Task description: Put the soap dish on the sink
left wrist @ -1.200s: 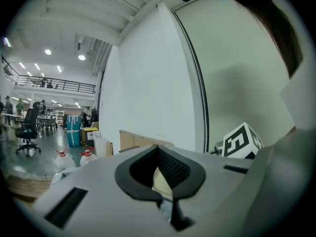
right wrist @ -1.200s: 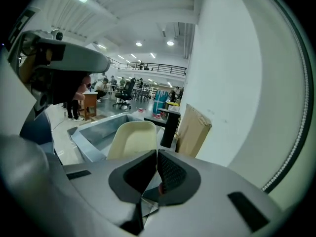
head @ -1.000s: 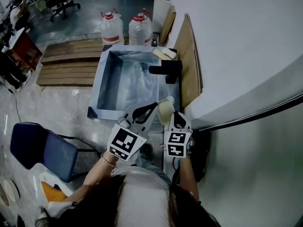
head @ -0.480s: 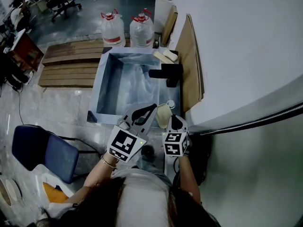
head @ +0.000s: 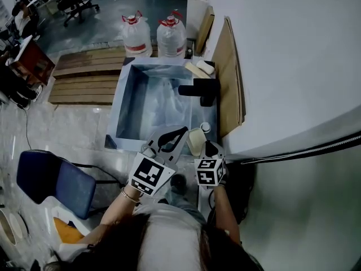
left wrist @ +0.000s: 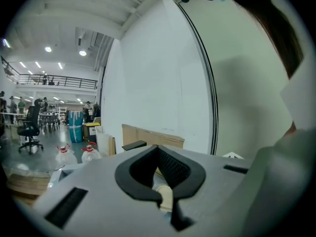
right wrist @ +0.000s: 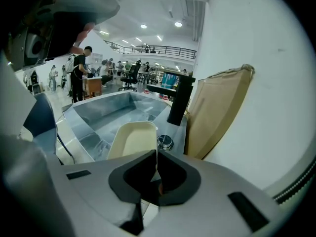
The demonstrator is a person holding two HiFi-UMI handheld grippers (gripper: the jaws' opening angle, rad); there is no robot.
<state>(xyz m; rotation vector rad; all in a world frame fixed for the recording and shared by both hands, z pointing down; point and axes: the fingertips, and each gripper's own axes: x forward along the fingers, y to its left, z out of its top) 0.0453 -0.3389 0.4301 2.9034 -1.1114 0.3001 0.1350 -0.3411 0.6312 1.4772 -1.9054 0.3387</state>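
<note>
A cream soap dish is held by its near edge in my right gripper, which is shut on it. The dish hangs tilted over the near right corner of the steel sink. In the right gripper view the soap dish stretches ahead of the right gripper toward the sink and the black faucet. My left gripper hovers just left of the dish, shut with nothing in it. The left gripper points toward the white wall.
The black faucet stands on the sink's right rim, with soap bars behind it and a small round cap near the dish. Cardboard leans on the wall at right. Two water bottles, a wooden pallet and a blue chair stand around.
The view has shifted a little. Both grippers and the dish have drifted slightly toward me, staying at the sink's near right corner.
</note>
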